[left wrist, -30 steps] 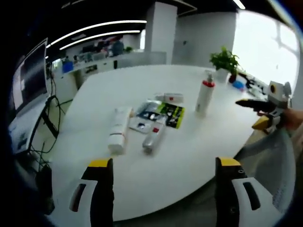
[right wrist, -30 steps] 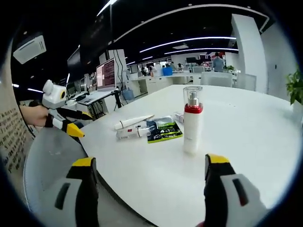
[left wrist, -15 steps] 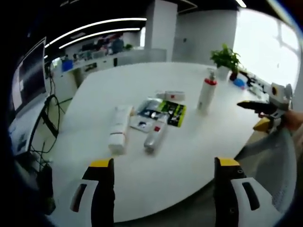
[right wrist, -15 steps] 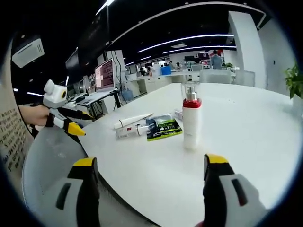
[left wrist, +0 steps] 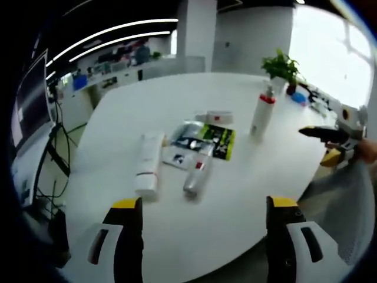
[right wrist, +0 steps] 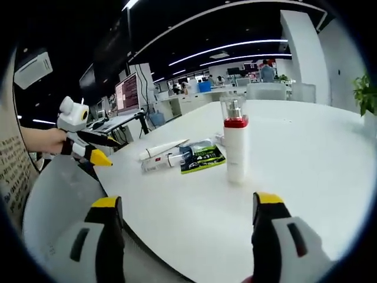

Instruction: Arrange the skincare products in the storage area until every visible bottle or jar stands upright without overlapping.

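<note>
On the white table point(left wrist: 177, 224) a white pump bottle with a red collar point(left wrist: 261, 117) point(right wrist: 235, 145) stands upright. A wide white tube point(left wrist: 147, 164) point(right wrist: 161, 150) lies flat on the left. Beside it lies a slimmer silver tube point(left wrist: 196, 174) point(right wrist: 158, 164). A small white box point(left wrist: 214, 117) lies behind some green and black sachets point(left wrist: 206, 138) point(right wrist: 201, 159). My left gripper point(left wrist: 199, 211) point(right wrist: 93, 147) is open and hangs over the near table edge, short of the tubes. My right gripper point(right wrist: 184, 209) point(left wrist: 321, 145) is open, in front of the pump bottle with a gap.
A potted plant point(left wrist: 281, 69) stands at the table's far side, with small blue items beside it. A monitor point(right wrist: 131, 92) and desks stand in the background office. A grey chair back point(right wrist: 53, 200) sits under my left gripper.
Both views have shifted slightly with the hands. In the right gripper view the left gripper has risen a little. Nothing on the table has moved.
</note>
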